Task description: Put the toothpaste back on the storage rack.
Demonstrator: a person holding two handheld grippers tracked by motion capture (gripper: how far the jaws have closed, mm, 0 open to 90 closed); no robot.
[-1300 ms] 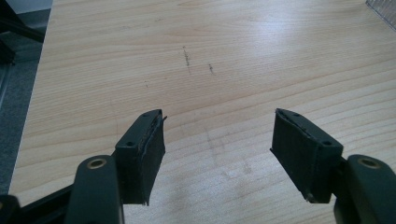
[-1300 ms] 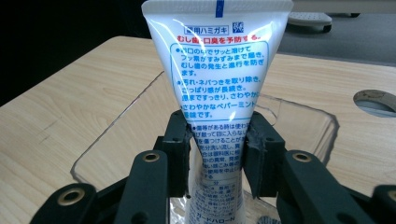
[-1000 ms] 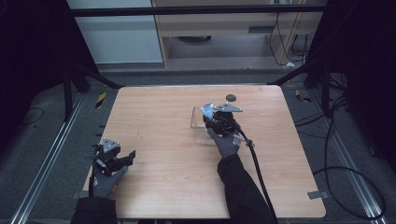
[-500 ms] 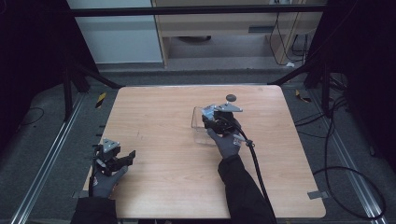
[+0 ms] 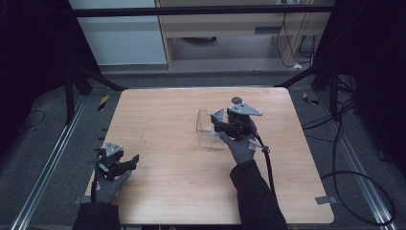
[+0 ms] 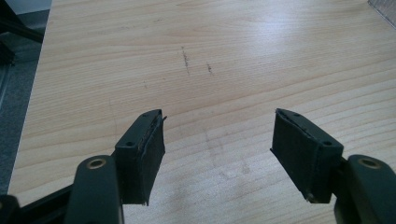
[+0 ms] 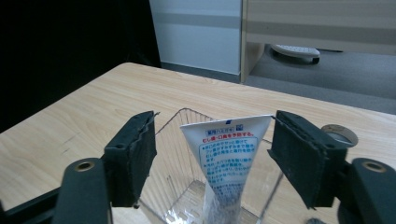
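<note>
- Right gripper view, nearest: the right tool (image 7: 212, 156) stands with its jaws wide apart and nothing pressed between the pads. The jaws have just been opening, and the tube (image 7: 226, 158) stands free between them, touching neither pad as far as can be seen.
- Step in hand, by judgement: release after placing. The tube is upright inside the clear container (image 7: 187, 186), crimped end up, cap end down at the container floor.
- Next move, by judgement: lift the right tool straight clear without brushing the flat crimp, since a knock could tip the tube or shift the light container.
- Materials: the tube is soft white plastic, flat and wide at the crimp and tapering downward, printed with blue and red text. The container is thin, transparent and straight-walled with an open top, and looks rigid but light.
- Pads on both tools are black, ribbed and rubbery.
- Left gripper view: the left tool (image 6: 217, 149) is open and empty, hovering over bare surface (image 6: 210, 46).
- High view: the left tool (image 5: 117, 165) sits at the near left edge, well apart from the container (image 5: 207, 129) at mid-surface.
- Far side: a small round dark object (image 5: 236, 100) lies just beyond the right tool (image 5: 225, 125); its kind cannot be told.
- Surface: pale wood-grain laminate, smooth, with rounded corners and faint scuffs.
</note>
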